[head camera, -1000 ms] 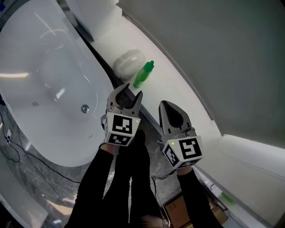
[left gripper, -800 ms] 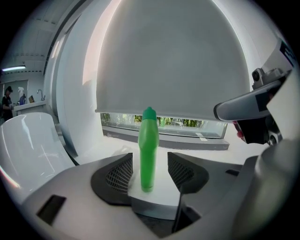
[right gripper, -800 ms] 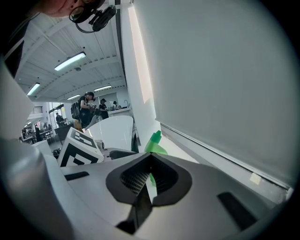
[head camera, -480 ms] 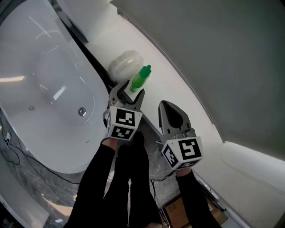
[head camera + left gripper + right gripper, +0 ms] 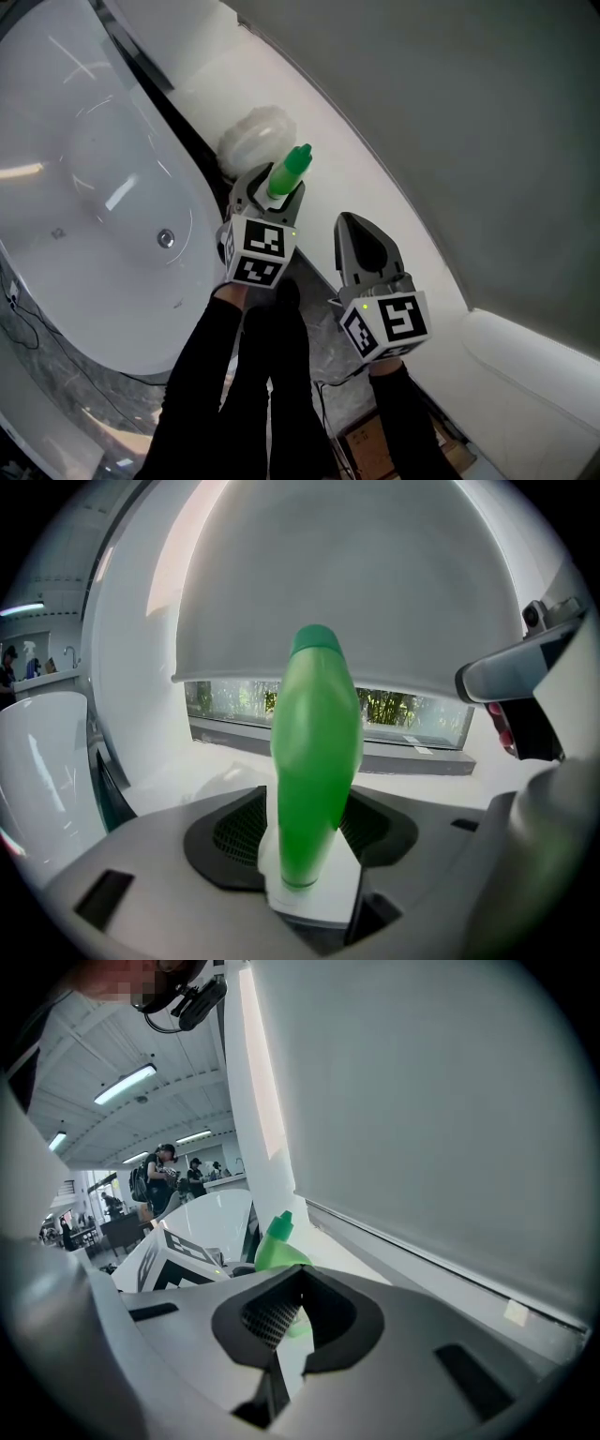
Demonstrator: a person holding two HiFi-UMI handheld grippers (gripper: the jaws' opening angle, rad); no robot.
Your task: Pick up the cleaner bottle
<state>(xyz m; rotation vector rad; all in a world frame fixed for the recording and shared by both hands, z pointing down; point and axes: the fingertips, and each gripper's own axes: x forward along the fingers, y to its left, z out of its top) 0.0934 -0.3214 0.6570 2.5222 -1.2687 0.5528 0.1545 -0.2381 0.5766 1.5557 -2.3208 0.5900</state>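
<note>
Approach step: left claw (image 5: 272, 194), jaws just spread wide, straddles cleaner bottle (image 5: 289, 169) without squeezing; next needs closing on it, then lifting; right claw (image 5: 354, 225) pinched together, empty.

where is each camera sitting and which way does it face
Head view: on the person's head, facing steeply down at the bathtub and ledge; shows both sleeves, left gripper and right gripper.
Left gripper view: rides the left gripper, looking along its jaws, which have just been opening, with the green cleaner bottle between them.
Right gripper view: rides the right gripper, looking past its shut jaws along the wall.
Shared: all three show the cleaner bottle.
</note>
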